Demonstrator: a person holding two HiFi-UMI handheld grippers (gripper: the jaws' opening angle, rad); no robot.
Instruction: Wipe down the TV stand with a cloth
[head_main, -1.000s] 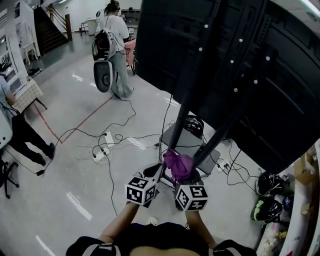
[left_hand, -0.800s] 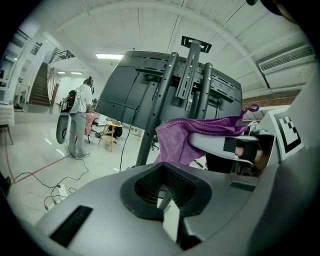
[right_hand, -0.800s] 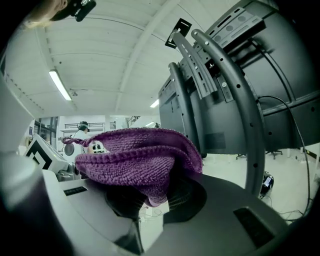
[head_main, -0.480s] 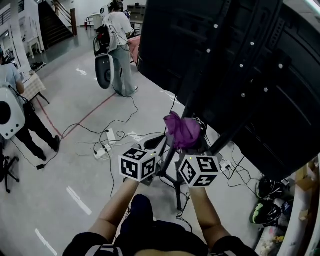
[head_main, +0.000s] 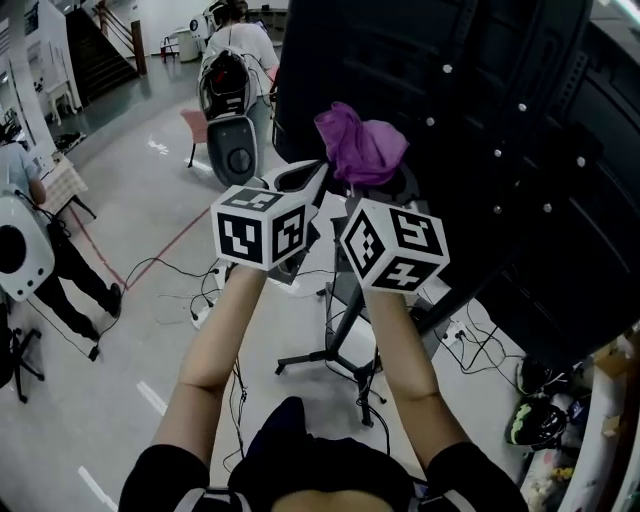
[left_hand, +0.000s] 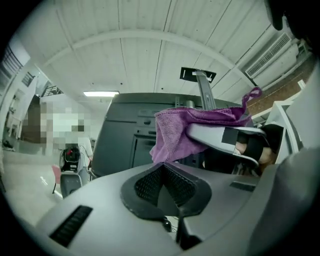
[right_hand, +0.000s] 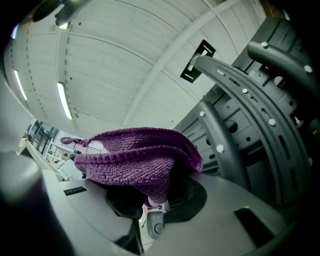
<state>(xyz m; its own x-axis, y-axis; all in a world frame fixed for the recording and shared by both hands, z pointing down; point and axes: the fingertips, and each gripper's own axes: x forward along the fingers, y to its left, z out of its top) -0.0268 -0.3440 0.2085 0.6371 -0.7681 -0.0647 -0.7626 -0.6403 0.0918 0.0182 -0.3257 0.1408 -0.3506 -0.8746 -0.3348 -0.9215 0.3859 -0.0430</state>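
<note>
purple cloth (right_hand: 137, 160) pinched between closed jaws

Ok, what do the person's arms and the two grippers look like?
Both the left gripper and right gripper have smooth light-grey bodies with black textured pads. Each carries a white cube with black square markers. Forearms are bare; short dark sleeves with pale stripes.

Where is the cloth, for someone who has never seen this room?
Find the big black back of the TV filling the upper right of the head view. Just in front of it, the right gripper is shut on the cloth. It is the only purple, soft, bunched thing among black and grey hardware.
</note>
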